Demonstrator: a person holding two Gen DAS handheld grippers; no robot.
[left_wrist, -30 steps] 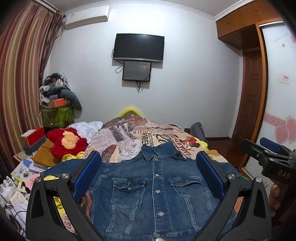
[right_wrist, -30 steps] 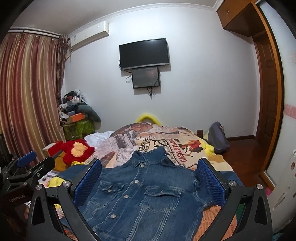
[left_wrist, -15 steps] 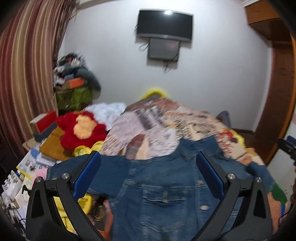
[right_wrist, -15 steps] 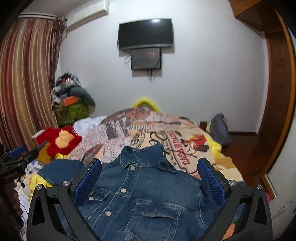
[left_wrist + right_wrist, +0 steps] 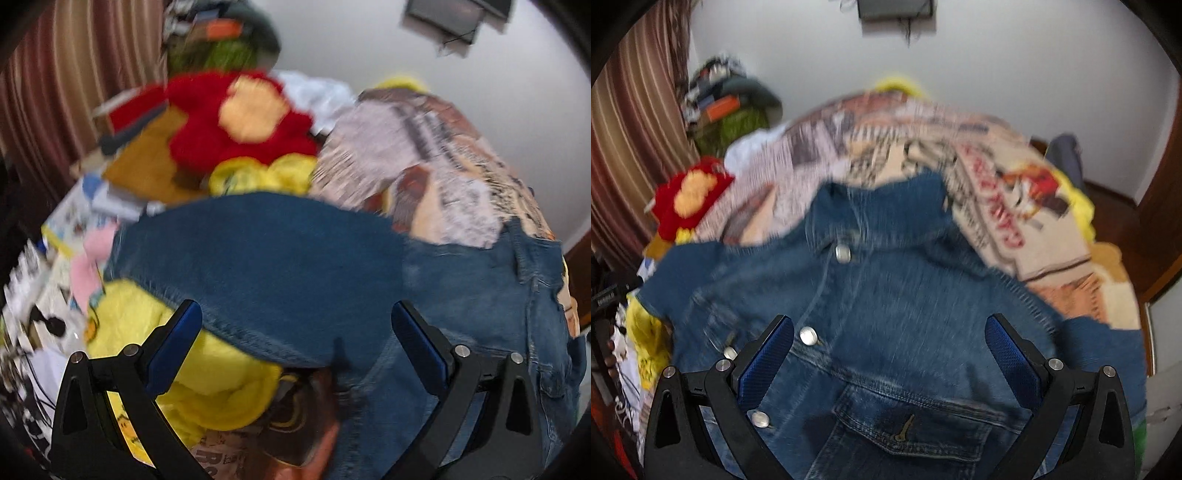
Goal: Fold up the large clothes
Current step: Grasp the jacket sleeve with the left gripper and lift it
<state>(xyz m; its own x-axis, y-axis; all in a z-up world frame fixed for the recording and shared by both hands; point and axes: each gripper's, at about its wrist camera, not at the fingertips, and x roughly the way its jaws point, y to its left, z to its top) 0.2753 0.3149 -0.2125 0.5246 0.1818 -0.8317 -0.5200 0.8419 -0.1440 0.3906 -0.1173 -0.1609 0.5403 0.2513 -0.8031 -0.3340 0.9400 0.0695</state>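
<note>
A blue denim jacket [image 5: 894,295] lies front up on the bed, buttoned, collar toward the far wall. In the left wrist view its left sleeve [image 5: 258,258] stretches out over a yellow blanket [image 5: 207,373]. My left gripper [image 5: 295,325] hangs open just above that sleeve's frayed lower edge, nothing between its fingers. Over the jacket's chest, above a flap pocket [image 5: 916,424], my right gripper [image 5: 890,332] stands open and holds nothing. Both views are blurred by motion.
A newspaper-print bedspread [image 5: 923,147] covers the bed. A red and yellow plush [image 5: 240,118] lies left of the sleeve, with books and clutter [image 5: 74,229] beyond the bed's left edge. A striped curtain [image 5: 631,147] hangs at left. A wooden door [image 5: 1160,221] stands at right.
Both grippers have dropped toward the jacket and tipped downward. The left one swung left over the sleeve; the right one came close over the chest. Both stayed open.
</note>
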